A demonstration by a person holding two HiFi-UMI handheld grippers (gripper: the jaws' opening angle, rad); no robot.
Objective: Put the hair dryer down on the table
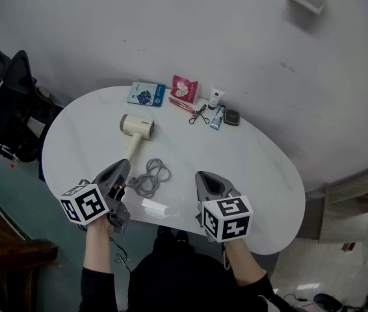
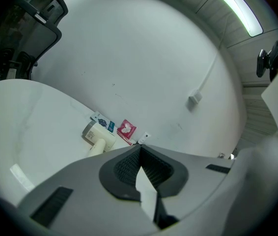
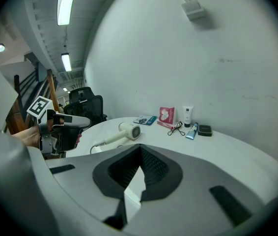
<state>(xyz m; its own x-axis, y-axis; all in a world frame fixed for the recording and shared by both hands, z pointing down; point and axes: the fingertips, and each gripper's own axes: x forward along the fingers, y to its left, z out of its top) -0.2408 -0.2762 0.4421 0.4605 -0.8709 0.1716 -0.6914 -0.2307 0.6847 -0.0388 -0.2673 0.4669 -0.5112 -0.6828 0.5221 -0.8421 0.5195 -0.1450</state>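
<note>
**Jaws closed on nothing; hair dryer (image 1: 136,127) lying on tabletop (image 1: 255,174)**

Jaws of the left gripper (image 1: 123,166) are meeting tip to tip, with nothing between them. Jaws of the right gripper (image 1: 203,175) are pressing together the same way and gripping nothing. Both are being held over the near edge of the white tabletop, one in each hand.

The hair dryer is lying flat on the tabletop, ahead of the left jaws and apart from them. Its cream body is sitting at the far end and its handle is pointing back toward the tips. From the right jaws it is showing ahead and off to the left.

A grey cord (image 1: 151,176) is lying in a loose coil between the two sets of jaws, just right of the left ones.

Well beyond the hair dryer, far ahead of both jaws, small items are lining the wall side of the tabletop:
- a blue packet (image 1: 146,94)
- a red packet (image 1: 184,88)
- a white tube (image 1: 216,97)
- a blue tube (image 1: 218,117)
- a small dark case (image 1: 232,117)

A black office chair (image 1: 8,103) is standing off to the left of the left jaws, past the tabletop's edge.
</note>
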